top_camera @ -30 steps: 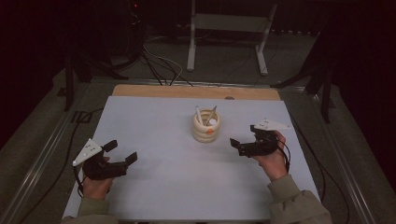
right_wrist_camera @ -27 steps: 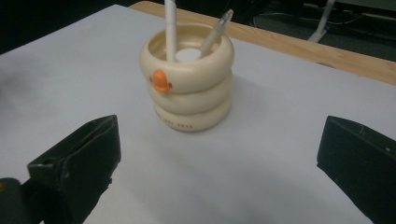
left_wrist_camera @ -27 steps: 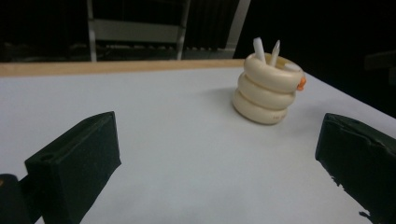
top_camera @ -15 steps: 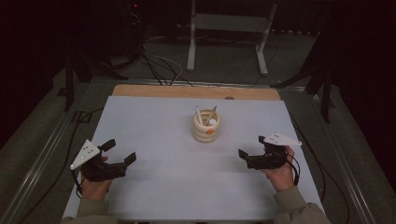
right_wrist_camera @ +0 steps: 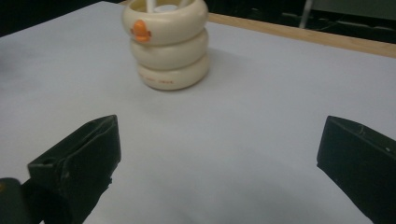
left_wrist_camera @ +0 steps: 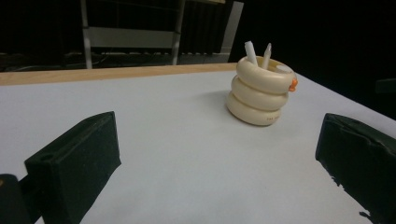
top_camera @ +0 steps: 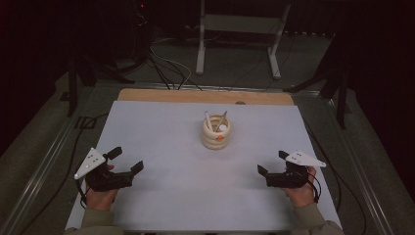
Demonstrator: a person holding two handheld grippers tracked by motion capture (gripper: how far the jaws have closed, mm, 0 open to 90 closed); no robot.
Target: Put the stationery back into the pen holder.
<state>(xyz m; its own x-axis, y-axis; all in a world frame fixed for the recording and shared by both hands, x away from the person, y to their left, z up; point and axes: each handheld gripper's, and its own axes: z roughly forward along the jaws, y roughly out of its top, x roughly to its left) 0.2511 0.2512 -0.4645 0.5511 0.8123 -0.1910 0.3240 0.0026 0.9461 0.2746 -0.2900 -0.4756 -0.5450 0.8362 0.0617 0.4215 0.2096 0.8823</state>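
fingers, left: my left gripper [top_camera: 126, 162] rests near the desk's near left corner, its fingers [left_wrist_camera: 74, 163] spread wide apart with nothing between them.
fingers, right: my right gripper [top_camera: 270, 163] sits near the near right edge, fingers [right_wrist_camera: 77, 161] just as wide apart and empty.
holder: a cream ringed holder [top_camera: 217, 132], three stacked rolls with a small orange mark on its side, stands upright around the middle of the desk [top_camera: 161, 127], well apart from both grippers and between them.
contents: two pale sticks [left_wrist_camera: 258, 52] lean out of its top.
hands: my left hand [top_camera: 100, 198] and right hand [top_camera: 301, 192] lie low over the pale desk surface.
far edge: a wooden strip [top_camera: 195, 96] runs along the back.
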